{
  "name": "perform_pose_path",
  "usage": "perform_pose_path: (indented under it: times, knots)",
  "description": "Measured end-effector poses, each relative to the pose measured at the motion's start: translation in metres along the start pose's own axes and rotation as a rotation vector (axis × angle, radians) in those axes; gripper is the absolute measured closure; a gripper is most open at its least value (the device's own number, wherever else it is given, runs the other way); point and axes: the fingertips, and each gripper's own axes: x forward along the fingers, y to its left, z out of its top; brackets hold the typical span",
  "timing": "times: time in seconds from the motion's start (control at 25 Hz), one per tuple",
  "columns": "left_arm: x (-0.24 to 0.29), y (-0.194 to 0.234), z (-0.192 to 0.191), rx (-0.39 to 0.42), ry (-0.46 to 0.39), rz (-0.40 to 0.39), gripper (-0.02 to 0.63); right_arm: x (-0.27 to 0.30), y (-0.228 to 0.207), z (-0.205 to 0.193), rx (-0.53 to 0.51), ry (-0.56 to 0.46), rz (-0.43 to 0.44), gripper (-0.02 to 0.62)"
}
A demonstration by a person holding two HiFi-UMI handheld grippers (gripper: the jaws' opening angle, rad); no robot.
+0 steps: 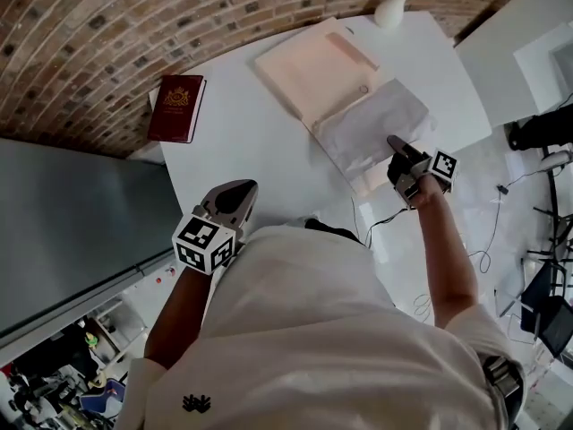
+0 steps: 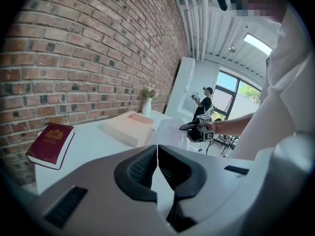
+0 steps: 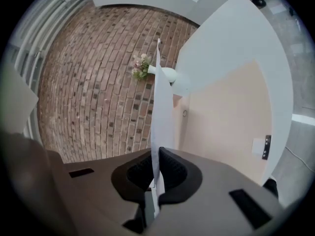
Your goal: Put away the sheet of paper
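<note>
A white sheet of paper [image 1: 369, 125] hangs over the right part of the white table [image 1: 260, 150], just beside an open pale pink folder [image 1: 313, 65]. My right gripper [image 1: 397, 150] is shut on the sheet's near edge. In the right gripper view the sheet [image 3: 161, 97] runs edge-on between the pads, with the folder [image 3: 226, 117] to its right. My left gripper [image 1: 236, 196] hovers at the table's front edge, shut and holding nothing. The left gripper view shows its pads [image 2: 142, 168] pressed together, with the folder [image 2: 129, 128] and the right gripper [image 2: 191, 127] beyond.
A dark red book [image 1: 176, 107] lies at the table's left corner. A white vase with flowers [image 1: 391, 7] stands at the far edge by the brick wall. A grey surface [image 1: 72, 222] lies to the left, and cables [image 1: 488, 240] lie on the floor to the right.
</note>
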Motion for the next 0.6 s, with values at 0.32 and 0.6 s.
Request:
perform_pose_path:
  times: [0.32, 0.6]
  knots:
    - [0.034, 0.006, 0.016, -0.023, 0.033, 0.064, 0.578, 0.034, -0.045, 0.035, 0.003, 0.085, -0.082, 0.568]
    - [0.051, 0.007, 0.018, -0.056, 0.047, 0.105, 0.578, 0.065, -0.057, 0.042, 0.0, 0.164, -0.115, 0.568]
